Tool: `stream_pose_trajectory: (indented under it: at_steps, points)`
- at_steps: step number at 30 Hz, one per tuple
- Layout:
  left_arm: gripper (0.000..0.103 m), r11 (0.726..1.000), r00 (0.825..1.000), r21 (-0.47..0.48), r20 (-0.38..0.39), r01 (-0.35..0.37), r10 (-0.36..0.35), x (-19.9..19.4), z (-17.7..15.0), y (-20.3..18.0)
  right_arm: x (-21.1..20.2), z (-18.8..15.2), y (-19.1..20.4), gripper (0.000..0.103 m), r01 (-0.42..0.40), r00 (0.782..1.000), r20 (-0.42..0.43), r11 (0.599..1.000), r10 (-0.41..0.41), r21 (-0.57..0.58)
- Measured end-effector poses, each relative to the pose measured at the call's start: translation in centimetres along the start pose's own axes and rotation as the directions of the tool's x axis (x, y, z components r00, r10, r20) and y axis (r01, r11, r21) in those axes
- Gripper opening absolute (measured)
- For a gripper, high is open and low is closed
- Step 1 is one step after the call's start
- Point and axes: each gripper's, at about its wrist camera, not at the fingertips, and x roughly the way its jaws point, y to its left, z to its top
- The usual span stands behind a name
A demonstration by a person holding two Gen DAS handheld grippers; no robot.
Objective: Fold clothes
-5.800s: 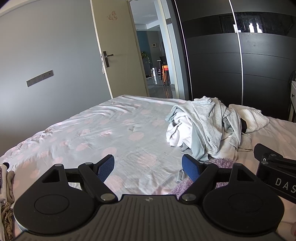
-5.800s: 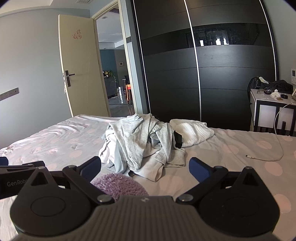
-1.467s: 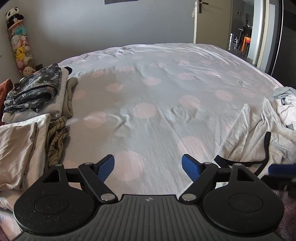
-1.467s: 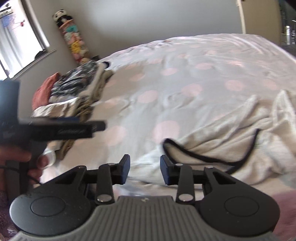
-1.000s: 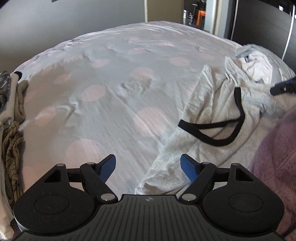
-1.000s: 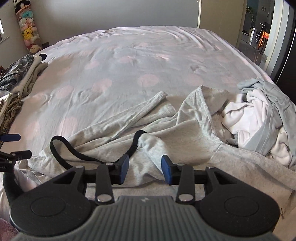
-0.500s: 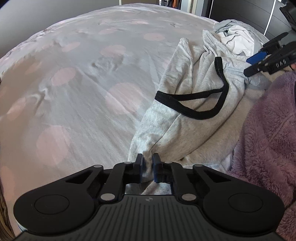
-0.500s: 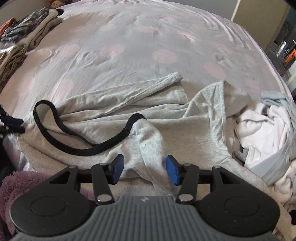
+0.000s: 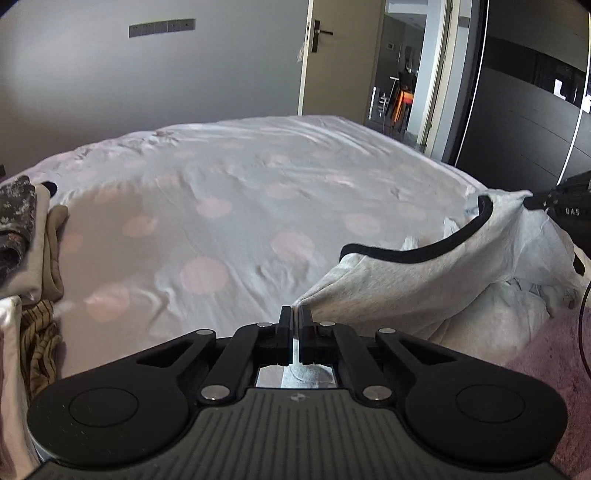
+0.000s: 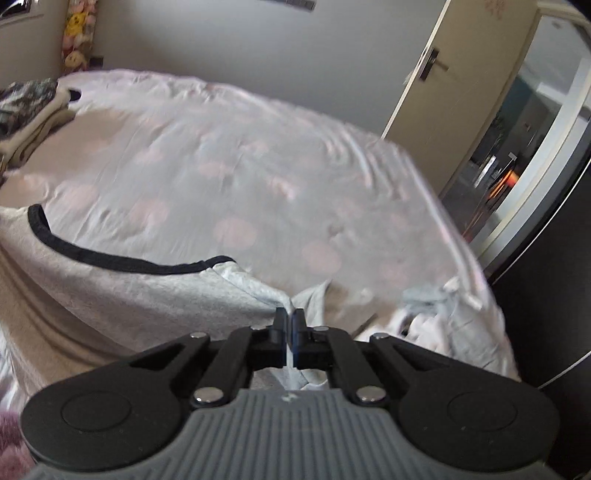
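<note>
Bedroom, grey wall, cream door [image 9: 314, 62] open onto a hallway; black wardrobe [image 9: 532, 110] on the right of the left wrist view. Bed [image 9: 236, 206] with a pale sheet printed in pink dots takes up most of both views.

Grey shirt [image 9: 413, 288] with black neckline trim [image 9: 436, 247] is lifted off the near right part of the bed, stretched between the two grippers.

- Left gripper [image 9: 294, 325]: clenched on one edge of the shirt, fabric visible running down between the pads.
- Right gripper [image 10: 289, 325]: clenched on the other edge, cloth pinched in the same way. Left wrist view also catches it from outside at far right [image 9: 554, 201], at the high end of the fabric.

View differences:
- Left wrist: sharp. Shows the folded stack [image 9: 26, 236] at the left edge up close (dark floral piece on top, beige below, striped item lower), plus a switch plate [image 9: 161, 26] on the wall.
- Right wrist: motion-blurred. Shows the unfolded pile [image 10: 439, 317] of pale clothes on the right side of the bed next to the wardrobe, and plush toys [image 10: 75, 37] stacked in the far left corner. Folded stack [image 10: 29, 107] is far off at left here.
- Purple fuzzy fabric [image 9: 546, 369] at lower right in the left view; only a sliver at lower left in the right view.
</note>
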Motion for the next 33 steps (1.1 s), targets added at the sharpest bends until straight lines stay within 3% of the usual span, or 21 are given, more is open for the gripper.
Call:
stream_pose_trajectory:
  at_steps: [5, 10, 12, 15, 18, 21, 23, 25, 27, 29, 33]
  points:
    - [0.001, 0.995, 0.986, -0.03, 0.137, -0.093, 0.097, -3.2, 3.3, 1.6, -4.6, 5.7, -0.4, 0.003, 0.017, 0.974, 0.226, 1.0, -0.018, 0.005]
    - [0.001, 0.973, 0.931, -0.061, 0.283, -0.225, 0.233, -8.0, 7.5, 4.2, -8.3, 9.8, 1.1, 0.003, -0.055, 0.929, 0.366, 0.998, 0.055, -0.012]
    - [0.001, 0.963, 0.925, -0.059, 0.268, -0.263, 0.269, -8.5, 8.6, 5.1, -9.6, 11.2, 1.8, 0.003, -0.097, 0.908, 0.409, 0.995, 0.096, -0.017]
    - [0.001, 0.952, 0.937, -0.049, 0.168, -0.302, 0.306, -6.8, 8.4, 6.3, -9.3, 11.6, 3.4, 0.003, -0.23, 0.904, 0.367, 0.973, 0.221, -0.02]
    - [0.001, 0.936, 0.934, -0.008, 0.067, -0.352, 0.352, -4.0, 5.5, 6.3, -7.2, 9.9, 5.8, 0.003, -0.358, 0.901, 0.264, 0.934, 0.344, 0.005]
    - [0.001, 0.933, 0.933, -0.011, -0.014, -0.36, 0.36, -1.8, 2.4, 6.7, -4.8, 7.3, 8.6, 0.003, -0.467, 0.878, 0.139, 0.883, 0.457, 0.044]
    - [0.001, 0.921, 0.92, -0.003, -0.058, -0.39, 0.389, -1.1, 0.4, 7.3, -3.3, 4.9, 10.4, 0.003, -0.537, 0.844, 0.046, 0.839, 0.535, 0.093]
    - [0.001, 0.913, 0.909, 0.0, -0.097, -0.408, 0.406, -1.2, -1.3, 8.0, -2.1, 2.5, 12.3, 0.003, -0.595, 0.795, -0.037, 0.79, 0.606, 0.144]
    - [0.01, 0.913, 0.906, -0.01, -0.123, -0.409, 0.405, -1.5, -2.5, 8.2, -1.8, 0.1, 14.3, 0.003, -0.641, 0.743, -0.097, 0.746, 0.662, 0.18]
    - [0.022, 0.919, 0.912, -0.033, -0.145, -0.392, 0.384, -2.3, -3.6, 7.9, -1.9, -1.8, 16.1, 0.003, -0.674, 0.696, -0.144, 0.709, 0.703, 0.207]
    - [0.028, 0.954, 0.95, -0.126, -0.196, -0.271, 0.244, -3.4, -5.6, 6.1, -2.1, -4.7, 19.2, 0.003, -0.721, 0.609, -0.205, 0.642, 0.767, 0.26]
